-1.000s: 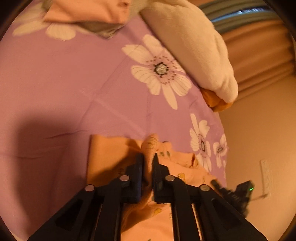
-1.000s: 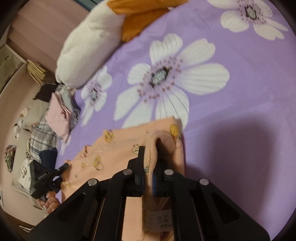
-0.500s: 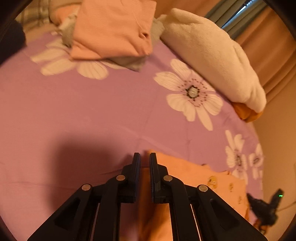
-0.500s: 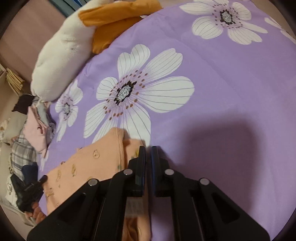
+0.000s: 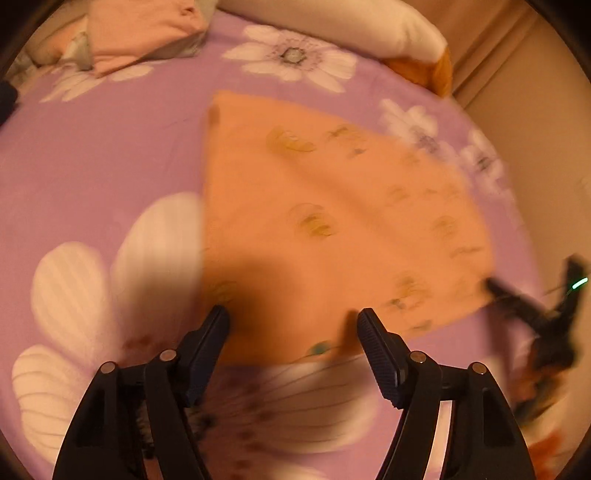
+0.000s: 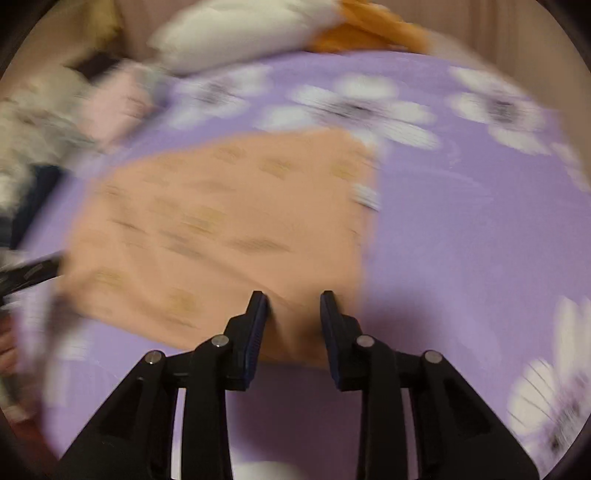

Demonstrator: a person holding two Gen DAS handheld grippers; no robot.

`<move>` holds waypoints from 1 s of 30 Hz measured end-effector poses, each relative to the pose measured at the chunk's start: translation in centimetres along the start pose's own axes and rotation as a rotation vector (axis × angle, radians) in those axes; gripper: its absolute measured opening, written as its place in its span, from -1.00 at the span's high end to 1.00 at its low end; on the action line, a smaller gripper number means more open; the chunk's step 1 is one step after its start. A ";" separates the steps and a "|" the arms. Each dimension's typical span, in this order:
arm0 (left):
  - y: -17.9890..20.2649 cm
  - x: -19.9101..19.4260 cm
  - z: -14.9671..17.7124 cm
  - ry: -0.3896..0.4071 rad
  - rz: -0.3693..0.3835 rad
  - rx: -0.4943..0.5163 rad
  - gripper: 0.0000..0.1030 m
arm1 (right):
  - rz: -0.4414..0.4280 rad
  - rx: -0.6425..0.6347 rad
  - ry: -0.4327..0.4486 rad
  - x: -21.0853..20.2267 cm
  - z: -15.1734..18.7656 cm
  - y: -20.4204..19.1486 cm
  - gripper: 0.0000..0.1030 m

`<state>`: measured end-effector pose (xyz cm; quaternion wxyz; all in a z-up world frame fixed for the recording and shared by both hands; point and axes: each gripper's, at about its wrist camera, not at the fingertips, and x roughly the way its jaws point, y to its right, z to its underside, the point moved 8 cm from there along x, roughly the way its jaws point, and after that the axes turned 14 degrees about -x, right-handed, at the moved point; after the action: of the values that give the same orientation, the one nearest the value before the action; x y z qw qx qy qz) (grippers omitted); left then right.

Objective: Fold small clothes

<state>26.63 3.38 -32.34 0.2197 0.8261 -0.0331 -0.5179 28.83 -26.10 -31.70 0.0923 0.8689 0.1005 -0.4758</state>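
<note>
Landmark: printed garment (image 5: pixel 332 221), lying flat on the bedsheet (image 5: pixel 92 155). Left gripper (image 5: pixel 293 319) at its near edge, fingers spread, one fingertip at the garment's near left corner, the other over its near edge. Right gripper (image 6: pixel 293 301) at the garment's (image 6: pixel 221 229) near right corner, fingers parted over that corner. Beyond the garment's far edge, a pillow (image 5: pixel 332 26). Beyond its far left corner, a stack of folded clothes (image 5: pixel 144 33) on the sheet, well apart from the garment. Small label (image 6: pixel 365 195) at the garment's right edge.
</note>
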 end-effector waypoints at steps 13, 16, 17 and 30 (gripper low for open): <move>-3.7 -3.0 2.2 0.011 0.292 -0.406 -0.47 | -0.181 0.189 0.098 -3.4 3.8 0.8 0.02; -2.7 -2.4 2.3 -0.064 0.446 -0.474 -0.48 | -0.060 0.036 0.109 -1.8 2.8 -1.6 0.05; -2.2 -1.9 2.2 -0.094 0.507 -0.492 -0.48 | -0.041 0.019 0.125 -1.5 2.4 -2.1 0.18; 0.0 -1.8 1.8 -0.049 0.502 -0.396 -0.49 | 0.110 -0.053 0.118 -4.1 2.5 1.3 0.88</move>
<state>24.24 3.32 -31.55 0.4961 0.7205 -0.1400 -0.4638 24.99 -28.34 -29.52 0.1351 0.8969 0.0706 -0.4151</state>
